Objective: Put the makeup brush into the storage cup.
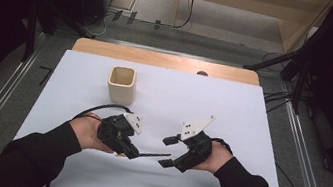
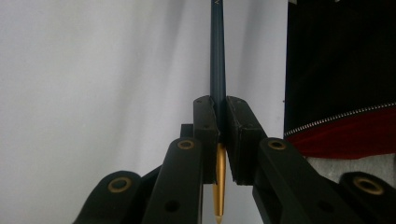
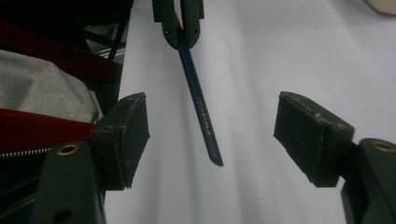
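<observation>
We see the left gripper (image 1: pixel 132 153) clamped on a dark blue pencil (image 1: pixel 152 154), held low over the white table (image 1: pixel 233 109) near its front edge. In the left gripper view its jaws press together on the pencil (image 2: pixel 217 60): the long blue shaft runs up and away from them, and a gold-coloured pointed end sticks out below the pads (image 2: pixel 205 135), toward the camera. From the high view the pencil lies roughly level and points toward the right gripper (image 1: pixel 169 151), which sits just beside it with its jaws spread wide and nothing between the pads. In the right gripper view the pencil (image 3: pixel 201 112) hangs slanted between those open pads (image 3: pixel 126 135), touching neither, its free end just short of them; the left gripper (image 3: pixel 183 35) grips it at the top. A cream square cup (image 1: pixel 121 84) stands upright farther back on the table, well apart from both grippers.
</observation>
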{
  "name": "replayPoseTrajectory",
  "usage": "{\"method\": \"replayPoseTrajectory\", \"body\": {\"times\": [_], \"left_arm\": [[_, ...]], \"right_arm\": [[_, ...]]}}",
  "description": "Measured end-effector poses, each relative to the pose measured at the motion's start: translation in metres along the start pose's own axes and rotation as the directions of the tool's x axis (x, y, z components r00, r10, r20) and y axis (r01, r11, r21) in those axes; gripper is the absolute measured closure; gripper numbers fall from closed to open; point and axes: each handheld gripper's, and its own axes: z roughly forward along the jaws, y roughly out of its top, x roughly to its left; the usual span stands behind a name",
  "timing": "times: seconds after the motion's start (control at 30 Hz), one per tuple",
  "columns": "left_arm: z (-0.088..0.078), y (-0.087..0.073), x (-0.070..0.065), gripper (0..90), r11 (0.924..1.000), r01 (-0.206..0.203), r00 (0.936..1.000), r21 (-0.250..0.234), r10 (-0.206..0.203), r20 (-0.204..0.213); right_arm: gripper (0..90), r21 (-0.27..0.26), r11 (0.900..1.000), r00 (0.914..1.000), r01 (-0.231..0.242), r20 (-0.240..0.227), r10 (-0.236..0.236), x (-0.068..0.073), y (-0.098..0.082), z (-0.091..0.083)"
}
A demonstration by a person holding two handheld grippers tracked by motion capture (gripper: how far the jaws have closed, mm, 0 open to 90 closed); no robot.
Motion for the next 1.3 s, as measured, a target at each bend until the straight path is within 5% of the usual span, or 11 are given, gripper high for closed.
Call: {"method": "replayPoseTrajectory", "body": {"times": [0.3, 0.8, 1.13, 1.3], "left_arm": [[0.002, 0.007, -0.001, 83.7, 0.9977, -0.053, 0.9985, 0.042, 0.052, 0.014], [0.006, 0.01, 0.0, 83.7, 0.9965, -0.049, 0.9986, 0.068, 0.047, 0.024], [0.006, 0.008, 0.003, 82.0, 0.9974, -0.06, 0.9974, 0.04, 0.058, 0.042], [-0.004, 0.007, 0.011, 54.4, 0.9977, -0.012, 0.9992, -0.067, 0.014, 0.039]], "right_arm": [[46.0, 0.067, 0.998, 0.9989, -0.011, -0.045, 0.014, 0.0, 0.004, 0.015], [81.9, 0.121, 0.992, 0.9932, -0.035, -0.106, 0.048, 0.001, 0.005, 0.026], [84.8, 0.117, 0.993, 0.991, -0.017, -0.13, 0.032, 0.002, 0.002, 0.027], [84.9, 0.116, 0.993, 0.9929, -0.034, -0.109, 0.046, 0.001, 0.0, 0.024]]}}
